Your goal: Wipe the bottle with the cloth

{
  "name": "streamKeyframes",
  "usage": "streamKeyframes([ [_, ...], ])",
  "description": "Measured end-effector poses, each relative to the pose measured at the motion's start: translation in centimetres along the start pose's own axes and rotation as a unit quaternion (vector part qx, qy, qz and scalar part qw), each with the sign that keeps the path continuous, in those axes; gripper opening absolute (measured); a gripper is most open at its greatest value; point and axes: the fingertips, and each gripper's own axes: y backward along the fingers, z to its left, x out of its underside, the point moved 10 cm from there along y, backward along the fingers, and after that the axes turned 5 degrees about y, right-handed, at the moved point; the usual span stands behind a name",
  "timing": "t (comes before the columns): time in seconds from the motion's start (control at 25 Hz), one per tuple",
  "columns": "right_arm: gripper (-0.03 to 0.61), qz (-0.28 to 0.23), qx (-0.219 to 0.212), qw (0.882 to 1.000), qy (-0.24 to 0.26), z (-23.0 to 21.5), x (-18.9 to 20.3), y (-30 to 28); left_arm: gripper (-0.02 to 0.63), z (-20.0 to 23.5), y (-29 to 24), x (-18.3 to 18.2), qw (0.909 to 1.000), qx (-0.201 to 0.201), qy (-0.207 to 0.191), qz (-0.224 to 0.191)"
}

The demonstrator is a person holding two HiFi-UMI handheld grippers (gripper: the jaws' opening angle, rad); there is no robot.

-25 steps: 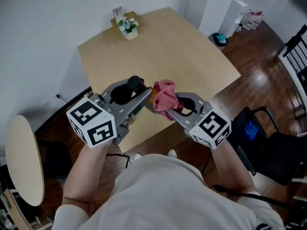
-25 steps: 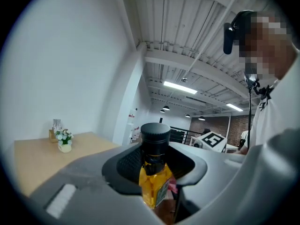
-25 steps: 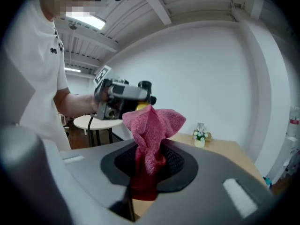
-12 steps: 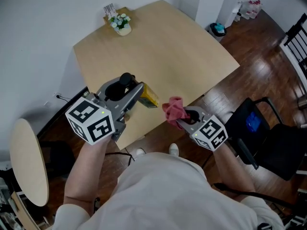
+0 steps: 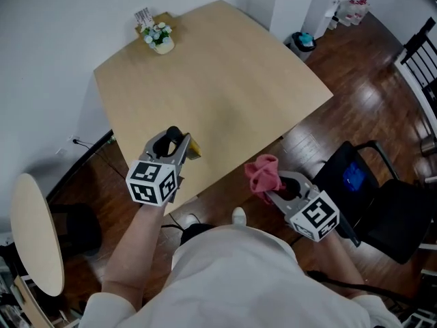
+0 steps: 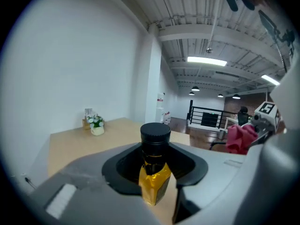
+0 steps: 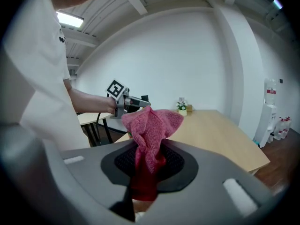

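My left gripper (image 5: pixel 183 145) is shut on a small yellow bottle (image 6: pixel 153 184) with a black cap (image 6: pixel 155 134). In the head view the bottle (image 5: pixel 192 147) hangs over the near left edge of the wooden table (image 5: pixel 225 80). My right gripper (image 5: pixel 273 186) is shut on a pink cloth (image 5: pixel 263 173), off the table's near edge over the dark floor. In the right gripper view the cloth (image 7: pixel 150 135) bunches up between the jaws. Bottle and cloth are well apart.
A small white pot of flowers (image 5: pixel 158 37) stands at the table's far corner. A black chair with a blue item (image 5: pixel 358 183) is to my right. A round pale side table (image 5: pixel 34 231) stands at the left. A white unit (image 5: pixel 326 5) is by the far wall.
The cloth was against the bottle a second ago. Both grippers have since drawn apart and toward me, the right one off the table edge with the cloth, the left one lower with the bottle.
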Motion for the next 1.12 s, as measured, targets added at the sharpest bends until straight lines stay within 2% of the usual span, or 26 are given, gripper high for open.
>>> streamKeyframes([
  [0.28, 0.087, 0.019, -0.005, 1.0, -0.015, -1.7, 1.7, 2.8, 0.155, 1.6, -4.1, 6.6, 0.9971, -0.074, -0.002, 0.016],
  [0.52, 0.087, 0.018, 0.008, 0.999, -0.035, -3.7, 2.1, 4.1, 0.156, 2.9, -5.3, 9.3, 0.9948, -0.099, 0.007, 0.023],
  [0.72, 0.087, 0.019, 0.001, 0.999, -0.037, -4.2, 2.6, 4.4, 0.158, 2.8, -5.3, 10.0, 0.9938, -0.11, 0.015, 0.009],
  [0.88, 0.087, 0.01, -0.01, 0.999, -0.039, -4.4, 2.5, 3.8, 0.163, 2.3, -5.3, 10.0, 0.9933, -0.115, 0.004, 0.016],
  [1.12, 0.087, -0.002, -0.036, 0.999, -0.041, -4.1, 2.1, 2.9, 0.202, 1.5, -3.5, 9.2, 0.9919, -0.122, -0.026, 0.024],
])
